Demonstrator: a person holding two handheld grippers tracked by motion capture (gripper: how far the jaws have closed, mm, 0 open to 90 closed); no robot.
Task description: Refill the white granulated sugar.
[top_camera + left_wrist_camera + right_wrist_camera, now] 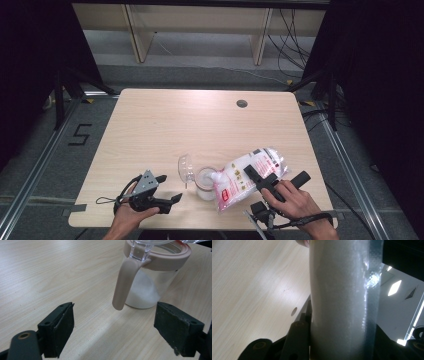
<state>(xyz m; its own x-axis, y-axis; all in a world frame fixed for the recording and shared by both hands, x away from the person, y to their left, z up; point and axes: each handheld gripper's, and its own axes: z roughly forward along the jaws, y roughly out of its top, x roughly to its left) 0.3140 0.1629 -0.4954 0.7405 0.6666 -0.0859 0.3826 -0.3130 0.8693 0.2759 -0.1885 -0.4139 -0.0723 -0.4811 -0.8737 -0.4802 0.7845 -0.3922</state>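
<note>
Right tongs (261, 176) pinching a tilted white bag (245, 176) over an open jar (205, 183), left tongs (169, 188) spread, empty, near the jar on the worktop (200, 125)

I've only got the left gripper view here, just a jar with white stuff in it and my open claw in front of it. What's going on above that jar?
Observer: In the high view a white bag with red print lies tilted, its open corner at the mouth of the jar.
Operator: What holds it there?
Observer: The right claw is shut on the bag's middle. The right gripper view shows the bag pressed between its jaws.
Operator: And the lid?
Observer: The clear lid stands swung open on the side of the jar away from the bag.
</note>
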